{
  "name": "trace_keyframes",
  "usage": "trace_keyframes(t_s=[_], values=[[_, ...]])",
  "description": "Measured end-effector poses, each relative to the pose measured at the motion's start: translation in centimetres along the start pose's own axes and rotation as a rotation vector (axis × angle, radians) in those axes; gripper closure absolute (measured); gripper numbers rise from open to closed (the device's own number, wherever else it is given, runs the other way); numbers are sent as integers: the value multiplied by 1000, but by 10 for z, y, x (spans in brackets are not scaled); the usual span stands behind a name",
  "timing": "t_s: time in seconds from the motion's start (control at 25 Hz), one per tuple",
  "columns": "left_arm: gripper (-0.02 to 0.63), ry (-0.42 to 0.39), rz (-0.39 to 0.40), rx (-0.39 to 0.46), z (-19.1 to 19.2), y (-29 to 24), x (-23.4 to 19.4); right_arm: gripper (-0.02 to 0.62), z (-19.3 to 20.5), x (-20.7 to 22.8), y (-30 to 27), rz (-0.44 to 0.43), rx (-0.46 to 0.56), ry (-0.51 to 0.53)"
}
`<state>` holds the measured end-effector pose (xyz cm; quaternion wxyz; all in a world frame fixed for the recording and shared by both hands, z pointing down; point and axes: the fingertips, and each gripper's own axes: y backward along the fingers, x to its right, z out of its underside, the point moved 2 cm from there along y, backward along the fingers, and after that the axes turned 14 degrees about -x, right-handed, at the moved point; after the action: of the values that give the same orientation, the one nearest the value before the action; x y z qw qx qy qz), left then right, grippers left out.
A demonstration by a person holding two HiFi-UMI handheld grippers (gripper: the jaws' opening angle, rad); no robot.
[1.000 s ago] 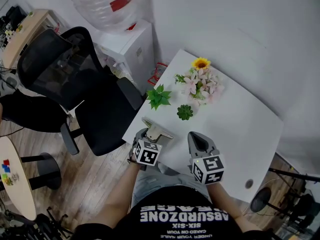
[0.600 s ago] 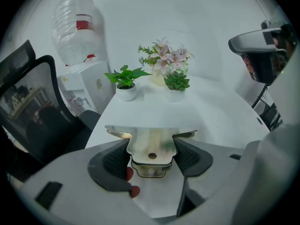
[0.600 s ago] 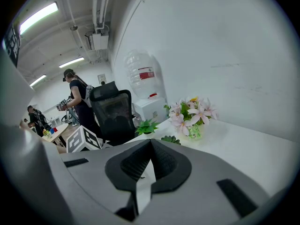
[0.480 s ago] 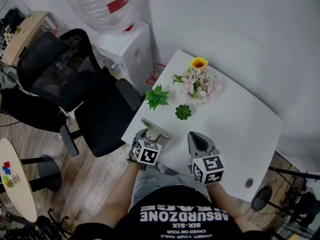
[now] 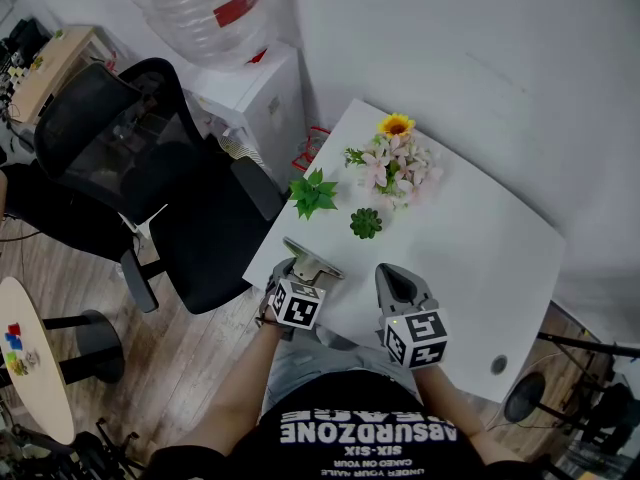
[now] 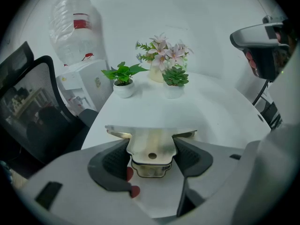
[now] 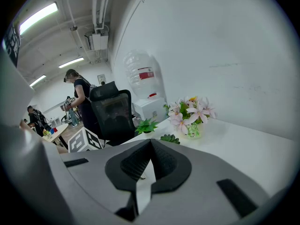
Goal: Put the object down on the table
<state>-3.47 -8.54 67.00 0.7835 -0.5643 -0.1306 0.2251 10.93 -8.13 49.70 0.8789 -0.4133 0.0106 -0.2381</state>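
Observation:
A flat, shiny metal piece [image 5: 312, 261] with a wide T-shaped top and a small hole sits between the jaws of my left gripper [image 5: 300, 274], which is shut on it. In the left gripper view the metal piece [image 6: 151, 146] hangs just above the near left edge of the white table [image 6: 211, 111], with the left gripper [image 6: 151, 157] clamped on its narrow stem. My right gripper [image 5: 394, 280] hovers beside it over the white table [image 5: 470, 238]. The right gripper [image 7: 151, 157] is shut with nothing between its pads.
On the far part of the table stand a leafy potted plant [image 5: 313, 194], a small succulent [image 5: 367, 224] and a vase of flowers [image 5: 398, 160]. A black office chair [image 5: 150, 188] and a water dispenser [image 5: 250, 78] stand left of the table. A person [image 7: 77, 97] stands in the background.

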Motion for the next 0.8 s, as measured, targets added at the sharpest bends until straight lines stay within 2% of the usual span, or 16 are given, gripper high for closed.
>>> trace_keyframes(t_s=[0.56, 0.8], values=[[319, -17, -33, -30, 4, -4, 1, 598, 2, 0, -1, -6, -1, 4], [319, -9, 1, -51, 4, -5, 2, 598, 2, -1, 0, -11, -2, 7]])
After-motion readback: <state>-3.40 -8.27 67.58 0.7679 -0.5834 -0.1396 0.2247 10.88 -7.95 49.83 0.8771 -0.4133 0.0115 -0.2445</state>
